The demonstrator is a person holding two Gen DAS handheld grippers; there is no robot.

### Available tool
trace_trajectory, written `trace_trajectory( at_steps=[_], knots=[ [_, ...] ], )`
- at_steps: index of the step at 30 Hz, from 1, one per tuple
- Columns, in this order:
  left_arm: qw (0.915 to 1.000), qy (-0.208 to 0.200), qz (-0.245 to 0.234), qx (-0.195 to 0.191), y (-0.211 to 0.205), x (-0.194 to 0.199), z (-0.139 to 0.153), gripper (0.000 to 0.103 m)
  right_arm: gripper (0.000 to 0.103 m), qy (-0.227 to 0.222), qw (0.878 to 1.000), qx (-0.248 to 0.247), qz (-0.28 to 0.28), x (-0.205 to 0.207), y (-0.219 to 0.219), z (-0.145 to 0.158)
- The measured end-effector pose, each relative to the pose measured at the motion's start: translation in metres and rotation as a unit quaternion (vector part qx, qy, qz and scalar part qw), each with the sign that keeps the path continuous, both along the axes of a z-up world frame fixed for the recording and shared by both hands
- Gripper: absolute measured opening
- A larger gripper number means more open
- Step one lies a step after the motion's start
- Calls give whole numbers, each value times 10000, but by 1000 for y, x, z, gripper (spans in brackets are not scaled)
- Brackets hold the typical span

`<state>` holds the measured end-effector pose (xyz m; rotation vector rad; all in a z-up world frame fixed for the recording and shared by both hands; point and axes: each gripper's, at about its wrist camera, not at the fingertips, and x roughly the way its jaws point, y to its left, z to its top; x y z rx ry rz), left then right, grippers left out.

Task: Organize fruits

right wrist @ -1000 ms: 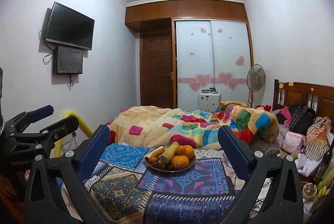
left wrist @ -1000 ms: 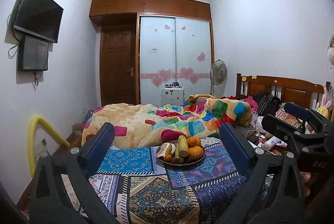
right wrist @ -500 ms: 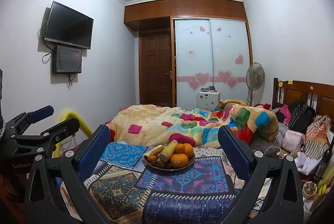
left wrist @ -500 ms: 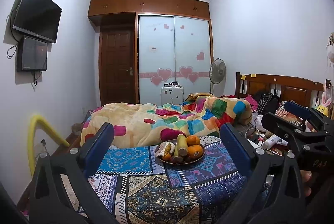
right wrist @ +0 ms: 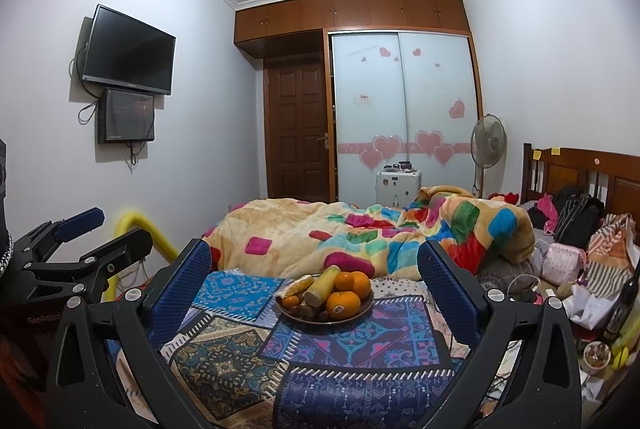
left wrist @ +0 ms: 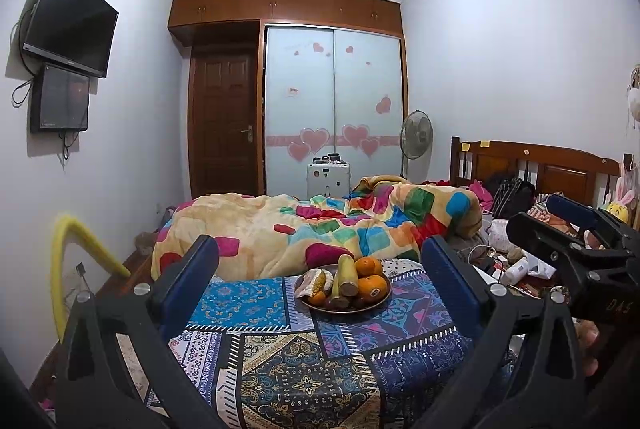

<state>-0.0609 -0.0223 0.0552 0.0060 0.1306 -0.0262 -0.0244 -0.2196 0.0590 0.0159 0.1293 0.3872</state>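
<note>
A dark round plate [left wrist: 310, 305] [right wrist: 366, 309] sits on a patterned blue cloth [left wrist: 280, 357] [right wrist: 320, 361] over the bed's near end. It holds oranges [left wrist: 371, 287] [right wrist: 343, 303], a yellow-green cylinder-shaped fruit [left wrist: 347, 275] [right wrist: 322, 285], a corn cob [right wrist: 298, 285] and small dark fruits. My left gripper [left wrist: 320, 281] is open and empty, well short of the plate. My right gripper [right wrist: 316, 279] is open and empty, likewise short of it. Each gripper shows at the edge of the other's view.
A colourful quilt [left wrist: 320, 225] lies heaped on the bed behind the plate. Bags and clutter [right wrist: 576, 257] lie at the right by the wooden headboard [left wrist: 540, 169]. A yellow foam tube [left wrist: 64, 269] stands at the left wall.
Both grippers have drifted slightly; the plate sits a little lower and nearer centre in the views. Both stay open and empty.
</note>
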Motion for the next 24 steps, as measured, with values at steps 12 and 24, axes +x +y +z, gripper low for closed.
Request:
trace_trajectory(
  at_steps=[12, 24],
  knots=[
    [10000, -31, -34, 0, -3, -3, 0, 103, 103, 28, 10000, 41, 30, 0, 0, -1],
    [9998, 44, -203, -49, -3, -1, 2, 103, 103, -4, 10000, 49, 42, -2, 3, 2]
  ],
)
